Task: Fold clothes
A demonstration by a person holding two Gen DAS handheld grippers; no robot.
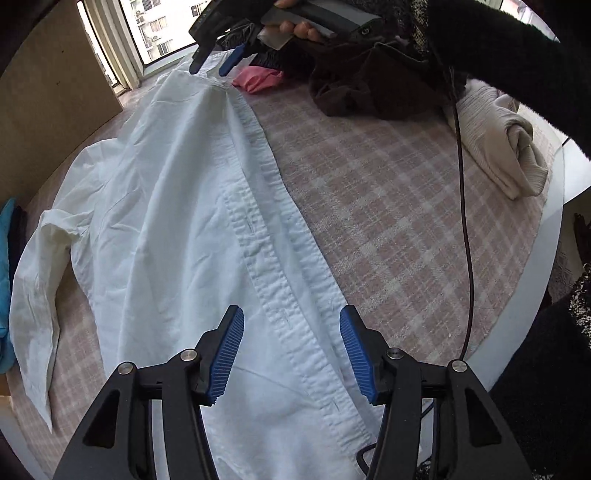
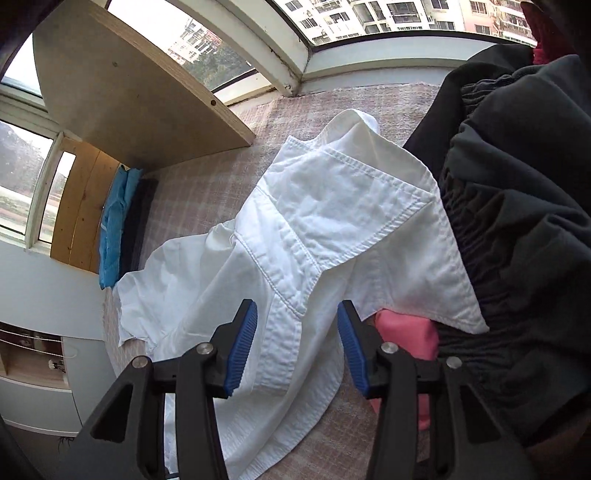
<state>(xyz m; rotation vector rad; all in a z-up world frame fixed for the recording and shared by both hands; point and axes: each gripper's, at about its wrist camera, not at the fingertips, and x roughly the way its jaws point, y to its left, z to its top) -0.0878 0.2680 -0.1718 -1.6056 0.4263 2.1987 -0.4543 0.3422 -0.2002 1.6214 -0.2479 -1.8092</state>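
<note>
The white shirt (image 1: 177,206) lies spread on the checked table (image 1: 388,221), its placket folded over, ready for folding. The left gripper (image 1: 291,354) hovers spread at the hem; the right gripper (image 2: 297,347), also spread, approaches the collar (image 2: 343,199)

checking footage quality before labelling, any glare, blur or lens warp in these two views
Left wrist view: strong fisheye warp with dark corners, the white shirt bright but its placket stitching still sharp, the right claw at the far collar slightly soft. Right wrist view: window daylight bright yet readable, frame bowed by the lens, shirt collar crisp, dark garment underlit.
</note>
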